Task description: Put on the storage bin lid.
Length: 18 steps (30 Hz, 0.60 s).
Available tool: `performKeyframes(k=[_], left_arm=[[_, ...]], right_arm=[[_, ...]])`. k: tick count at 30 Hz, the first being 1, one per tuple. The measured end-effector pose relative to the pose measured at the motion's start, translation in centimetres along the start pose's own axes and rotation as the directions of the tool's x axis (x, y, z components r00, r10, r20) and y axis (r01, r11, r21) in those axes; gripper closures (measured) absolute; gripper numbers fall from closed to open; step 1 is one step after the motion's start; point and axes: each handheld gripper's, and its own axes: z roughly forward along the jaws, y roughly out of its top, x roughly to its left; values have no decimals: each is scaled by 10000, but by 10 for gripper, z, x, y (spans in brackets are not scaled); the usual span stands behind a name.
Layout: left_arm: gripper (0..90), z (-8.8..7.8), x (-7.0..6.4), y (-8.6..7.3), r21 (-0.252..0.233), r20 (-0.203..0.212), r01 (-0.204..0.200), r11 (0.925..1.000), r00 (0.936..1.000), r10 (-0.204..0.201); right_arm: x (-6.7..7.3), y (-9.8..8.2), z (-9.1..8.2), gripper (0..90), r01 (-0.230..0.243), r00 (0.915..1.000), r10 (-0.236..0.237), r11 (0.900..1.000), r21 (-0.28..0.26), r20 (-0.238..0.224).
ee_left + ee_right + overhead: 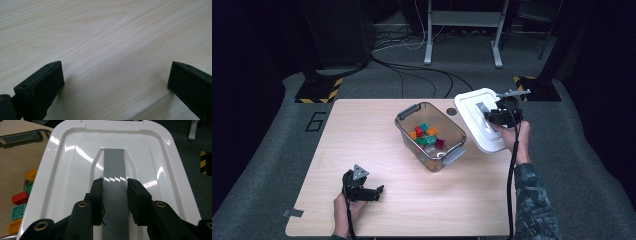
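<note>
At the lower left of the high view, the left claw point(379, 190) rests on the pale wooden surface point(362, 135), held in the person's left hand point(343, 209). In the left gripper view its jaws stand wide apart with bare wood grain between them, gripping nothing.

Farther up, near the middle of the frame, sits a clear plastic bin point(430, 136) with grey latch handles at both ends, open at the top. Small coloured blocks point(426, 136) lie loose inside it: orange, red, teal, green and a dark pink one.

At the upper right, the right claw point(488, 118) holds the bin's white lid point(479, 125) tilted, just beside the bin's right edge and partly over the edge of the surface. In the right gripper view the jaws are pressed against both sides of the grey strip point(114, 170) running down the middle of the lid point(155, 160), with the blocks point(21, 197) at the left edge of the frame.
</note>
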Motion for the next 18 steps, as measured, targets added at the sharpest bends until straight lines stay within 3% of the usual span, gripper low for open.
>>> performKeyframes(k=[18], left_arm=[[2, 0, 0, 0, 6, -2, 15, 10000, 10000, -15]], right_arm=[[52, 22, 14, 665, 582, 9951, -578, 9983, 28, -799]])
